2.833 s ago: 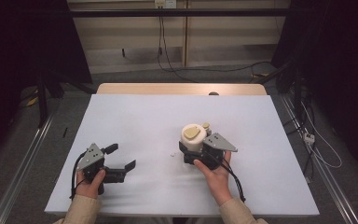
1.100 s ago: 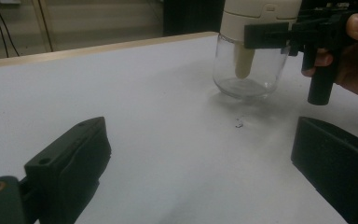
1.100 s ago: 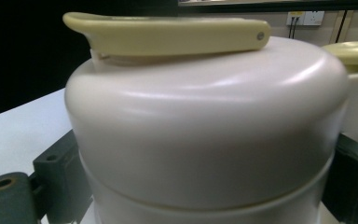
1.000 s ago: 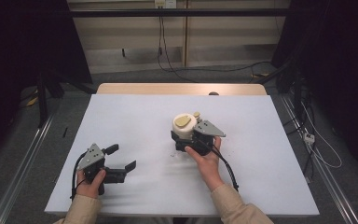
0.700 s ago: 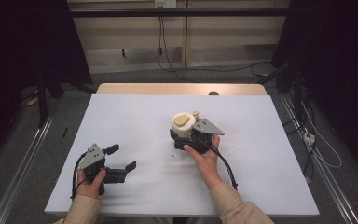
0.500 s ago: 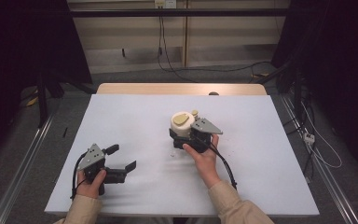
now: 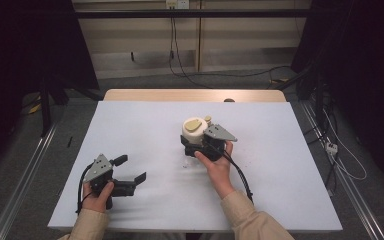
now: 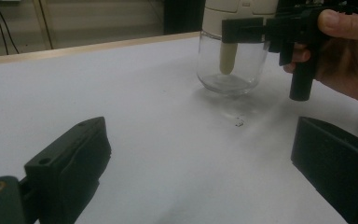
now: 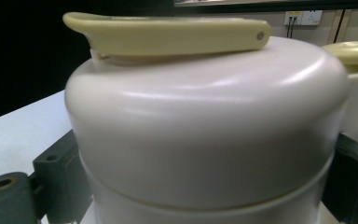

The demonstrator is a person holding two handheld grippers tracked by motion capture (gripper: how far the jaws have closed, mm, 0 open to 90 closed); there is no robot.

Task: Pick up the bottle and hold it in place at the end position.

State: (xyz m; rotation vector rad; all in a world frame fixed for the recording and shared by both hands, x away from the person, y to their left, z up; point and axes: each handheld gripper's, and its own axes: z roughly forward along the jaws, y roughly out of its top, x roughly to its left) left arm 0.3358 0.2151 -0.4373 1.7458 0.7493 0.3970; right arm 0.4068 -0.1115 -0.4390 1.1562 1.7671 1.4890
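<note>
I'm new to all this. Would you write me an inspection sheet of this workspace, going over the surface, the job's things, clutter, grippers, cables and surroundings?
Surface: white table, with a few dark specks near the jar.
Job's things: clear glass jar with a cream lid and a yellowish flip handle on top; it stands upright on the table.
Clutter: nothing seen.
Grippers: right gripper with its jaws on either side of the jar lid; left gripper open, apart from the jar, holding nothing.
Cables: black cable trailing from the right gripper; more run over the floor behind.
Surroundings: dark curtains, a pale back wall with a socket.
</note>
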